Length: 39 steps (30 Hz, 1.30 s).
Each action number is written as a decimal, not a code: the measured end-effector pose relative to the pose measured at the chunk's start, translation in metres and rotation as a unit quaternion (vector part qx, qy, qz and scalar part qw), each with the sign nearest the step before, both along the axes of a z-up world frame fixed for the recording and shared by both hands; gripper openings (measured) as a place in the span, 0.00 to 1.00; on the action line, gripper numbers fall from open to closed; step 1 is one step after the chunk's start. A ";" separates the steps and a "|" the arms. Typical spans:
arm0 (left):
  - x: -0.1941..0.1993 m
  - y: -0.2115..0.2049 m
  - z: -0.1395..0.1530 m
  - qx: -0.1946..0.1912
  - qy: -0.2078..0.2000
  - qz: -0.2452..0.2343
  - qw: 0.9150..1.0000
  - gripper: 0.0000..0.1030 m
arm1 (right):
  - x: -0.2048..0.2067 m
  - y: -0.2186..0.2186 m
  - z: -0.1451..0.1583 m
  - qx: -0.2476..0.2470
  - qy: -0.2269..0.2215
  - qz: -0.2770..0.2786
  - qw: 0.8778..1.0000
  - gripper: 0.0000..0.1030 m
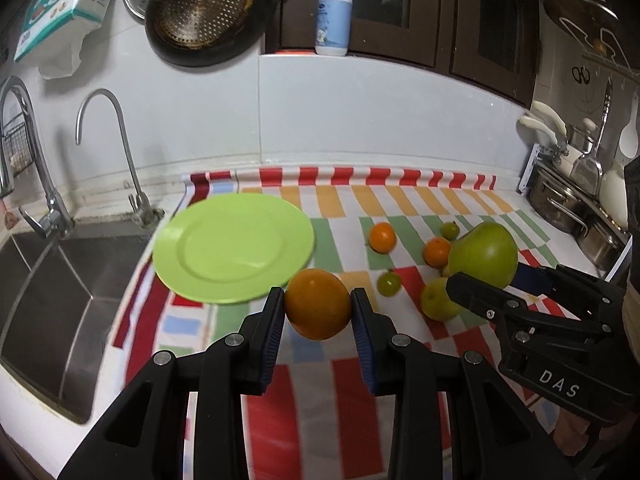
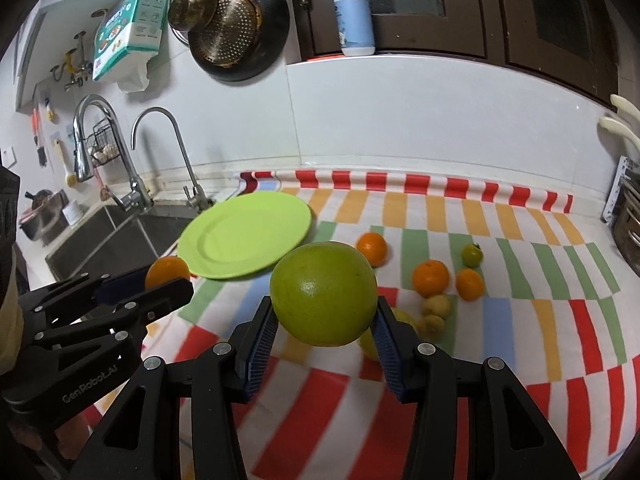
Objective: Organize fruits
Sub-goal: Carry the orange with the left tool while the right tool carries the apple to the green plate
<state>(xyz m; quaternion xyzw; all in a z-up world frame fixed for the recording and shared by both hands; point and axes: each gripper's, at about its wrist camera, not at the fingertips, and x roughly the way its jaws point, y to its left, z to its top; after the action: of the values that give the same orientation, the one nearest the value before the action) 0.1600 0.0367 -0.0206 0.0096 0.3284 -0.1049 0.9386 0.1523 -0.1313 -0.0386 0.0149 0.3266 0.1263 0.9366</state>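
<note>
My left gripper [image 1: 318, 306] is shut on an orange [image 1: 318, 304], held above the striped cloth just in front of the light green plate [image 1: 234, 246]. My right gripper [image 2: 324, 316] is shut on a large green fruit [image 2: 323, 298], also lifted off the cloth; it shows at the right in the left wrist view, where the green fruit [image 1: 484, 256] sits in the right gripper [image 1: 492, 280]. The green plate [image 2: 244, 240] lies bare near the sink. Several small oranges [image 2: 430, 278], green fruits [image 2: 472, 255] and yellow ones [image 2: 436, 306] lie loose on the cloth.
A steel sink [image 1: 52, 300] with two taps [image 1: 120, 148] lies left of the plate. Pots [image 1: 568, 200] stand at the right end of the counter. A pan with a strainer [image 2: 236, 36] hangs on the wall, and a pump bottle [image 2: 354, 16] stands on the ledge.
</note>
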 end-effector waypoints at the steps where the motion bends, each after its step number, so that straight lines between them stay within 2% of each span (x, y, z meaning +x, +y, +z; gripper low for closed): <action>1: 0.003 0.005 0.002 0.000 -0.002 -0.001 1.000 0.32 | 0.001 0.004 0.000 0.000 -0.001 0.000 1.000 0.47; 10: 0.032 0.046 0.008 0.000 -0.001 -0.005 1.000 0.32 | 0.028 0.050 0.006 -0.004 -0.007 0.004 1.000 0.47; 17: 0.061 0.074 0.001 0.004 0.007 -0.003 1.000 0.32 | 0.060 0.083 0.003 -0.009 -0.002 0.014 1.000 0.47; 27: 0.111 0.100 -0.030 0.008 0.039 -0.006 0.999 0.32 | 0.116 0.117 -0.029 -0.017 0.045 0.032 0.998 0.47; 39: 0.153 0.106 -0.068 0.010 0.084 -0.015 0.996 0.32 | 0.162 0.130 -0.065 -0.034 0.085 0.043 0.995 0.47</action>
<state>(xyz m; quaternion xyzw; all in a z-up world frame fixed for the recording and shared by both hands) 0.3131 0.1423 -0.0882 0.0148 0.4071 -0.1164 0.9058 0.3145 -0.0017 -0.1039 -0.0199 0.4094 0.1535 0.8991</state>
